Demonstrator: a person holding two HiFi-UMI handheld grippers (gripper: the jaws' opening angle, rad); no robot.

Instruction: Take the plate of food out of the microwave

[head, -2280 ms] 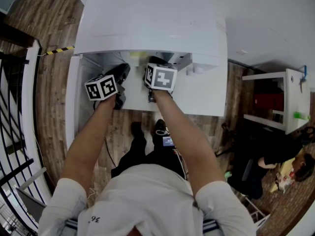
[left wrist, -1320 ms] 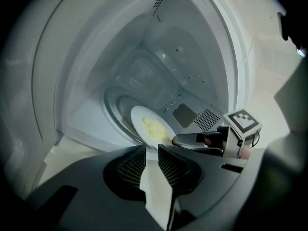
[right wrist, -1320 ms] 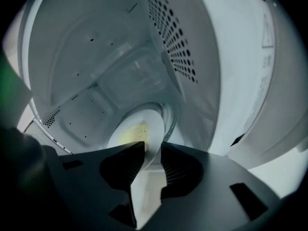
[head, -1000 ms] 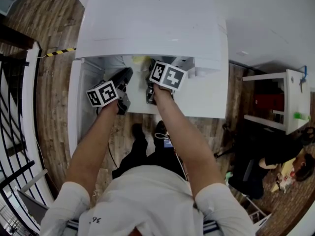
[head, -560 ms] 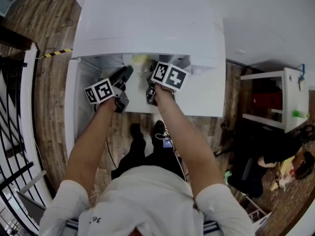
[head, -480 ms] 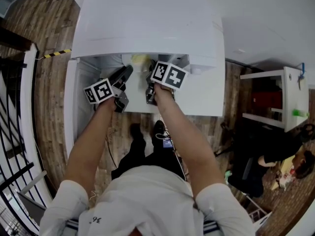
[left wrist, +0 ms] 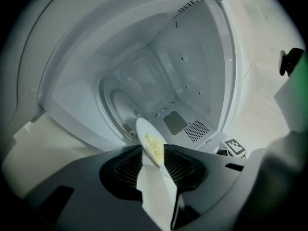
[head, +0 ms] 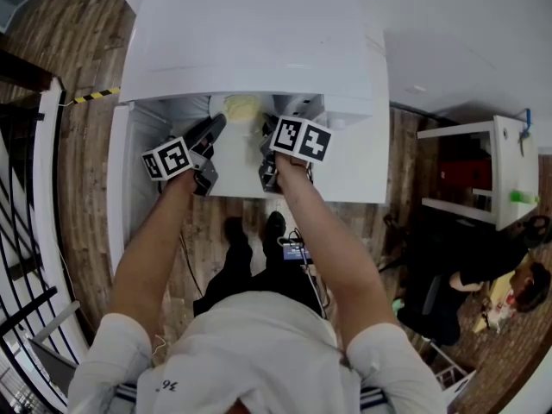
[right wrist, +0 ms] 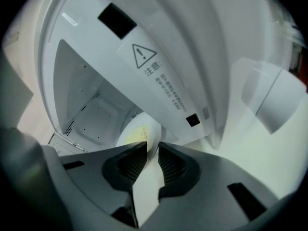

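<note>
Round white plate of yellow food (head: 242, 108) is sitting at the mouth of the white microwave (head: 250, 33), the right hand-held gripper (right wrist: 153, 146) pinching its rim while the left hand-held gripper (left wrist: 154, 149), jaws just opening wide, is straddling it loosely, so I reckon it is needing a slow, level pull.

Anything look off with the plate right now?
Only the right tool grips the plate; the left tool has just opened its jaws, the rim loose between them. No spill visible.
</note>
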